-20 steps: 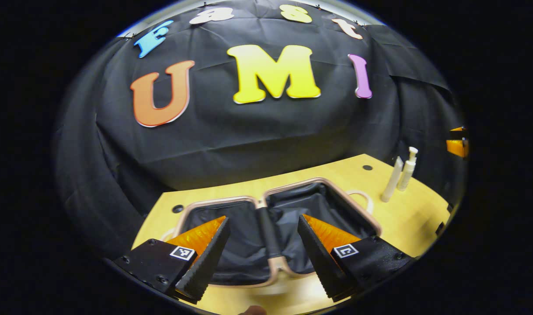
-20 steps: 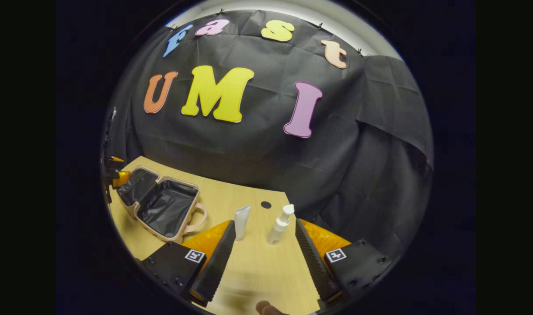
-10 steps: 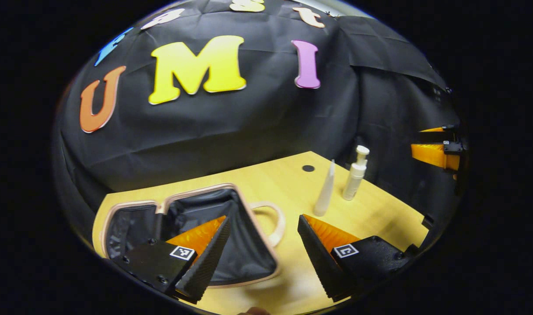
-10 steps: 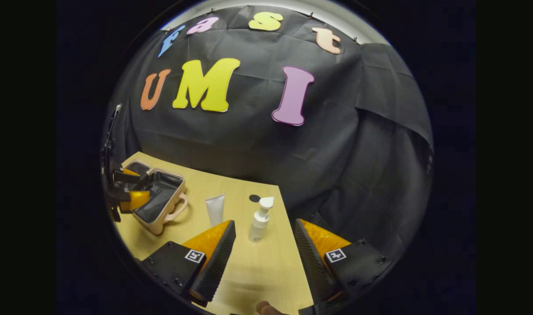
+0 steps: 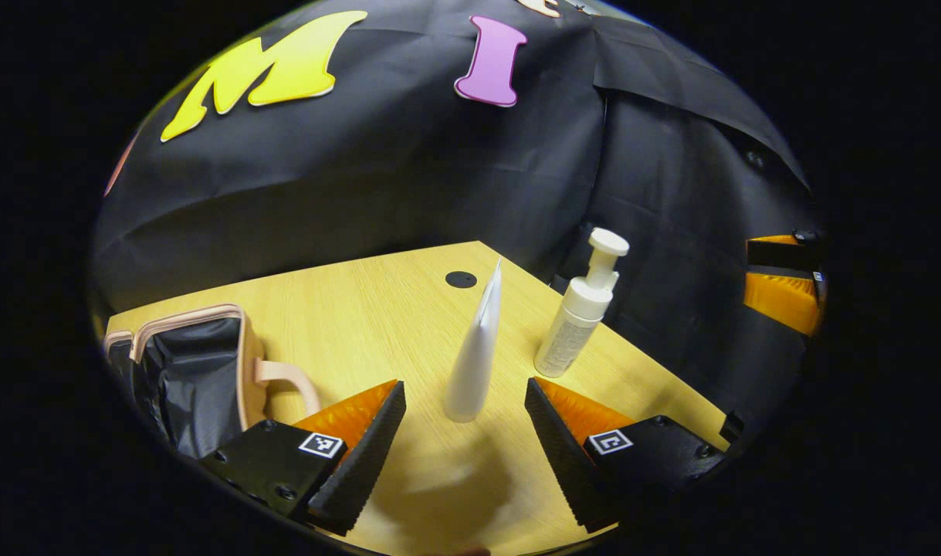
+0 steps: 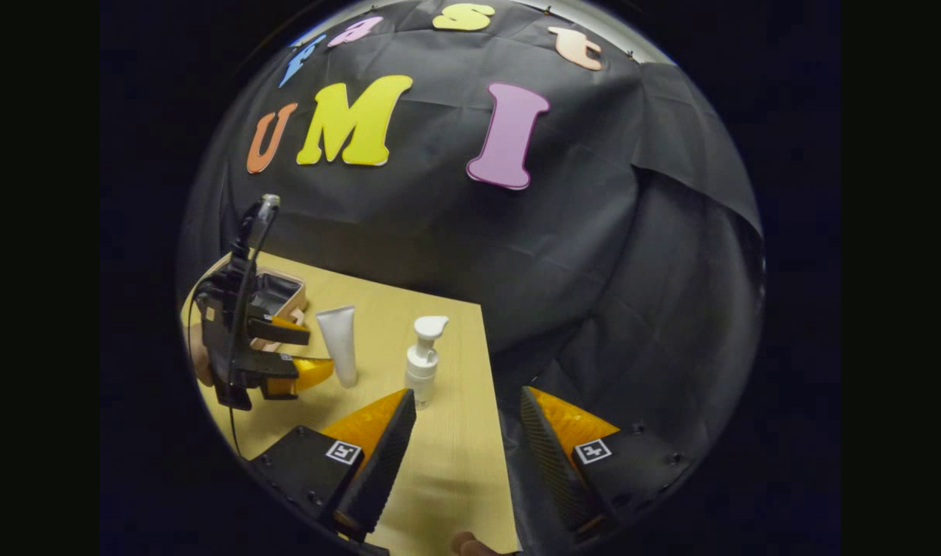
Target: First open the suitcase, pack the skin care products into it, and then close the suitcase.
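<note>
Up close, the left gripper [image 5: 464, 394] has its fingers spread wide, with nothing pinched between them. A white tube [image 5: 474, 359] stands upright on its cap in the gap ahead of the two fingertips, roughly midway between them and touching neither. Just beyond and to the right of the tube, a white pump bottle [image 5: 580, 316] stands upright on the wooden table [image 5: 362, 309], near the table's far right edge. Off to the left in the left gripper view, the suitcase [image 5: 196, 363] lies open, its dark lining showing inside a pale pink shell, with its handle loop turned toward the tube. A small round dark hole [image 5: 461, 279] marks the table near its far corner. The other gripper's fingers show at the right edge of this view, well apart from the bottle.

The right gripper [image 6: 468, 421] is also spread open and holds nothing; it hangs over the table's right edge, with the pump bottle [image 6: 422, 363] just ahead of its left finger, not between the fingers. In the right gripper view the left gripper [image 6: 296, 351] appears farther off on the left, its fingers reaching toward the tube [image 6: 339, 344], with the suitcase [image 6: 281, 292] behind it.
</note>
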The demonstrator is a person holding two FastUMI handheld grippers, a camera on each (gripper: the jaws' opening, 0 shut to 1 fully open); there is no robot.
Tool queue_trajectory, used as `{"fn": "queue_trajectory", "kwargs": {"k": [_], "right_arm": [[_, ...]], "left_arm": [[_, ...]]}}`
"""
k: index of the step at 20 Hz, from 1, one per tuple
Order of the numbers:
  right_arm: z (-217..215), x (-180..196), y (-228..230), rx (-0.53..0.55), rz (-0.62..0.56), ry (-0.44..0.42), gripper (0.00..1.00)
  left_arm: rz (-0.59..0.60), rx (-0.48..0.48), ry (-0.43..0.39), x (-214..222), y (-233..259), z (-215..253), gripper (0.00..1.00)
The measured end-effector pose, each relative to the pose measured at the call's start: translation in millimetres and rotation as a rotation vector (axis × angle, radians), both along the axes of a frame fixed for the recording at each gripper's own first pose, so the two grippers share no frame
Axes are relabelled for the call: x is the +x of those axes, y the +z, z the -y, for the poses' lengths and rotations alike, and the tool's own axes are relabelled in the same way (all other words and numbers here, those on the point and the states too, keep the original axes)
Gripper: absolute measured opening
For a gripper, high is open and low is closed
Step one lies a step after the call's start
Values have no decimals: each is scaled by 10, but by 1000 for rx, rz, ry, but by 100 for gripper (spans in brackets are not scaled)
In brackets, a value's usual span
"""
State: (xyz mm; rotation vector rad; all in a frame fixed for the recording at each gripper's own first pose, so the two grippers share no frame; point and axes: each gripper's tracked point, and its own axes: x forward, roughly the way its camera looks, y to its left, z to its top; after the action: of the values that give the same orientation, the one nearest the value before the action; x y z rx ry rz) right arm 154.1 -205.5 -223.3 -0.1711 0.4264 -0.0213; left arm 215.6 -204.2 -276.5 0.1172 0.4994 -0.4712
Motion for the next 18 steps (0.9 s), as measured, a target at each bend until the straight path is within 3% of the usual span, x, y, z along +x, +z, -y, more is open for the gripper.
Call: {"fn": "queue_trajectory", "kwargs": {"k": [3,5,8,9,10,11,16,17,18], "right_arm": [[7,174,-147,13,-19,27,81],[-64,290,-236,43,-33,55,84],[-166,486,-419,94,-70,86,81],[-213,572,-467,106,-77,96,81],[-257,648,-542,119,-88,107,81],[-319,719,-596,141,-102,125,81],[-432,1013,-727,180,-102,125,81],[-472,1064,-749,186,-102,130,81],[-514,1103,-805,188,-107,136,83]], "left_arm": [[-14,11,14,215,-181,96,98],[-25,30,36,317,-280,114,90],[-34,34,32,382,-389,191,71],[-31,41,38,396,-400,192,72],[-28,38,36,396,-394,211,53],[-36,35,28,366,-396,238,49],[-61,3,49,156,-262,174,43],[-57,-4,58,85,-175,134,47],[-46,-12,64,11,-79,97,42]]}}
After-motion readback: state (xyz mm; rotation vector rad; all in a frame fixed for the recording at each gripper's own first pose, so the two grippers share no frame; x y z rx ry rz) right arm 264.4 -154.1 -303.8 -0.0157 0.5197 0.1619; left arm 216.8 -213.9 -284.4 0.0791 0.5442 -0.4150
